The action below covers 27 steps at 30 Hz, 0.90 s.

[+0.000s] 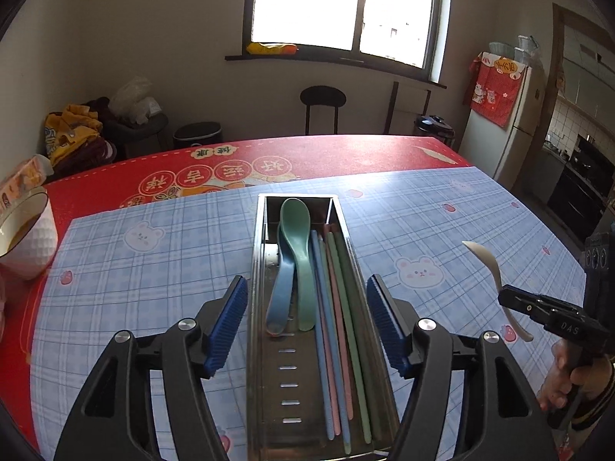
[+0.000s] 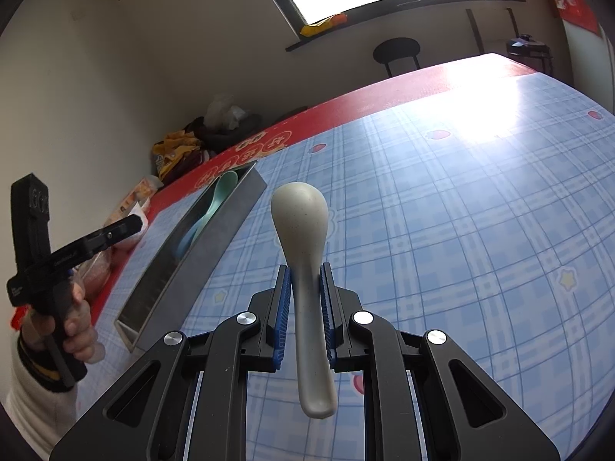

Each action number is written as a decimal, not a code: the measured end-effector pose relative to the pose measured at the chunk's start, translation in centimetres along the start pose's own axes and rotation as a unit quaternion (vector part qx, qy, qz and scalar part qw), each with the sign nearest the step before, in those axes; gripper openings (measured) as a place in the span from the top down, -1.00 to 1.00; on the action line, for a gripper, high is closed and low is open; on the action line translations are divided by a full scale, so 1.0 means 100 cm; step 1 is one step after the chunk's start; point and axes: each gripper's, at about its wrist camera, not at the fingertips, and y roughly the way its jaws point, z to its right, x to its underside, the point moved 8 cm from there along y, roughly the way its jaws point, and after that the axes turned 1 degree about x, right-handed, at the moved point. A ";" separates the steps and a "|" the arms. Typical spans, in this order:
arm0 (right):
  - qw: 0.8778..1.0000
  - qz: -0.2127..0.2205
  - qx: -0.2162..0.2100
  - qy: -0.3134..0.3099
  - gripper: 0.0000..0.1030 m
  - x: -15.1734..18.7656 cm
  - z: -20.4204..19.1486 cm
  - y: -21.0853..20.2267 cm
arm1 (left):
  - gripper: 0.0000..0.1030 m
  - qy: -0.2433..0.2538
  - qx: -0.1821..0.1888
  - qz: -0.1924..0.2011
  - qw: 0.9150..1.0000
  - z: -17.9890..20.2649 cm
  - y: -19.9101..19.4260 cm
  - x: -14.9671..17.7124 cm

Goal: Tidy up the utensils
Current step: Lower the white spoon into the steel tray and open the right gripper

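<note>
Plainly beige, speckled spoon (image 2: 303, 269), smooth and long-handled.

The table (image 1: 115, 269) has a blue checked cloth over a red one. A metal utensil tray (image 1: 265, 365) sits on it between the left fingers (image 1: 226, 319). A white bowl (image 1: 27, 238) sits far off to their left.

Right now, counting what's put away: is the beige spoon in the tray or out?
Out. The beige spoon is clamped in the right hand-held gripper above the tablecloth, beside the metal tray.
</note>
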 end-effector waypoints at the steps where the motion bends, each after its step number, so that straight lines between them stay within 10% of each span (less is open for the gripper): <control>1: 1.000 0.000 0.001 -0.001 0.70 0.000 0.000 0.001 | -0.51 0.003 -0.009 0.008 1.000 -0.004 -0.004 0.005; 15: 0.997 -0.019 0.070 -0.013 0.70 -0.003 -0.006 0.013 | -0.88 -0.015 -0.053 0.066 0.996 -0.043 -0.023 0.021; 27: 0.988 -0.063 0.071 -0.120 0.70 -0.052 -0.116 0.073 | -0.88 -0.041 -0.063 0.069 0.995 -0.054 -0.026 0.021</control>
